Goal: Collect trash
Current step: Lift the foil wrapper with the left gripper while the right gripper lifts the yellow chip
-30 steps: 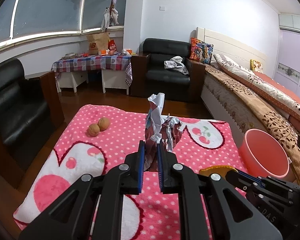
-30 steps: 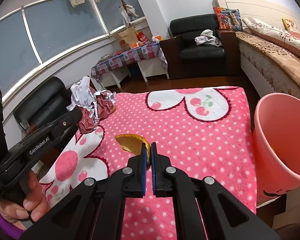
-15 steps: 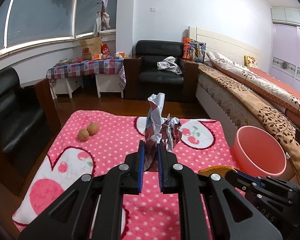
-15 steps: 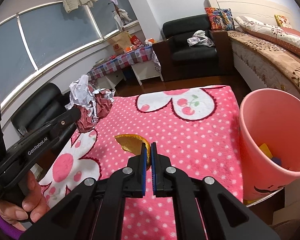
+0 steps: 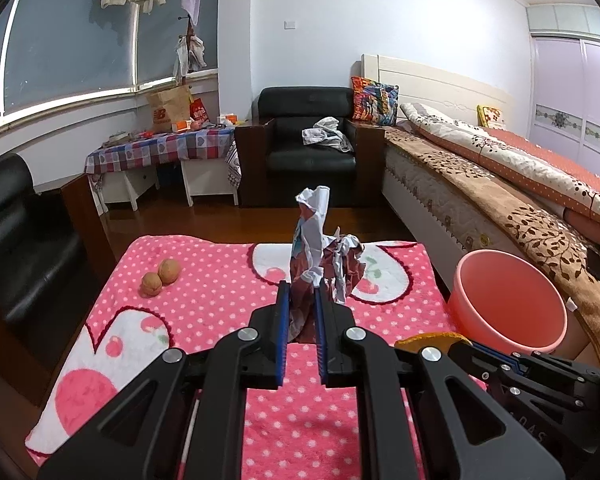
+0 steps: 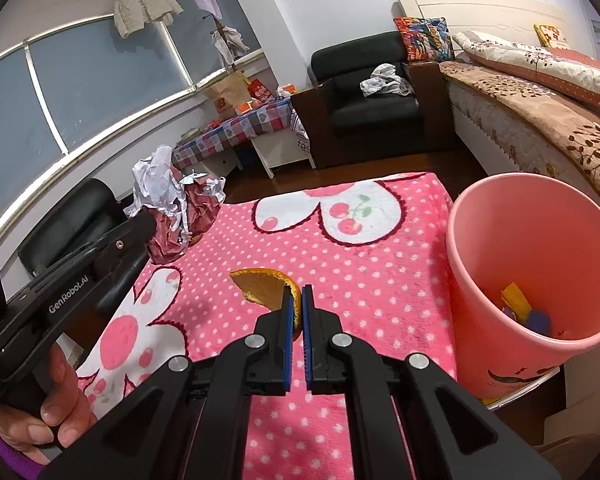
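Gripper in the right hand (image 6: 296, 300): shut tight on the orange peel (image 6: 264, 290), thin edge pinched between the blue pads, rest of the peel sticking out to the left. Points forward and a bit down over the pink blanket (image 6: 360, 264). Just to the right of it, the pink bin (image 6: 540, 240), standing off the edge of the blanket, mouth up and wide, some yellow and purple bits already at the bottom. Near, but not touching. Probably next: a swing to the right to bring the peel over the mouth, then letting go.

Gripper in the left hand (image 5: 302, 296): clamped on the crumpled paper (image 5: 320, 256), red-brown and white, standing tall above the pads like a little tower. Held up in the air above the blanket, not resting on it. Also points forward and a bit down. From here, bin off to the right, past the other gripper, so farther for this hand than for the right one. Seems best for the peel to go in first, paper after. Hand (image 6: 40, 408) wrapped round the left handle, low at the left of the right view.

Two walnuts (image 5: 160, 278) on the blanket, side by side and touching, well to the left of both grippers, not yet picked up. Cannot tell whether trash or not.
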The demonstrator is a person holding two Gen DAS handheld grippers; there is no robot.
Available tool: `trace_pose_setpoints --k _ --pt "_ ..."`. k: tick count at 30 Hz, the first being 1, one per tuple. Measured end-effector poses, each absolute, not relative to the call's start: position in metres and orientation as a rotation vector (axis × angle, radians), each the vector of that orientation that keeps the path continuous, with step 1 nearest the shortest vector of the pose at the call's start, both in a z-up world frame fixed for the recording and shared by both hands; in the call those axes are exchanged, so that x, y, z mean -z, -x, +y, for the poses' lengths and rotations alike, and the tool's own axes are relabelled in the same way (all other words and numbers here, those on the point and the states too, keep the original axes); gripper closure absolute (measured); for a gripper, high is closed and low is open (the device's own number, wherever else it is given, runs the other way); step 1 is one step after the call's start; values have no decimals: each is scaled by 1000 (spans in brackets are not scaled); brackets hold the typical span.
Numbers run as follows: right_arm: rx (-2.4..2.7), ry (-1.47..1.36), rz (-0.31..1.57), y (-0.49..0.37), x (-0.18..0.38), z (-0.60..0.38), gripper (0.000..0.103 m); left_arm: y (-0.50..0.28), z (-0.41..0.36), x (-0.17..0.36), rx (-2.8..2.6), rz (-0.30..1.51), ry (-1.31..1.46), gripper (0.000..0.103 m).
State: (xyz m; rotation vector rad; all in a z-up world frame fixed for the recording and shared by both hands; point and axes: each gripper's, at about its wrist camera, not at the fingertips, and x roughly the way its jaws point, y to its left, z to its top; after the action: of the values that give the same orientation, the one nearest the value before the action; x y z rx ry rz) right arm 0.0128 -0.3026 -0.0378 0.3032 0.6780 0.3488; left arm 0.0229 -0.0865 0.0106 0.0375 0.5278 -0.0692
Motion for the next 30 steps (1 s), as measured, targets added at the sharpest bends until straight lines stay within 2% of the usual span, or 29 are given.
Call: trace_pose_setpoints --k 30 --pt "-318 -337 667 -12 37 -319 99 -28 -102 -6 83 531 -69 92"
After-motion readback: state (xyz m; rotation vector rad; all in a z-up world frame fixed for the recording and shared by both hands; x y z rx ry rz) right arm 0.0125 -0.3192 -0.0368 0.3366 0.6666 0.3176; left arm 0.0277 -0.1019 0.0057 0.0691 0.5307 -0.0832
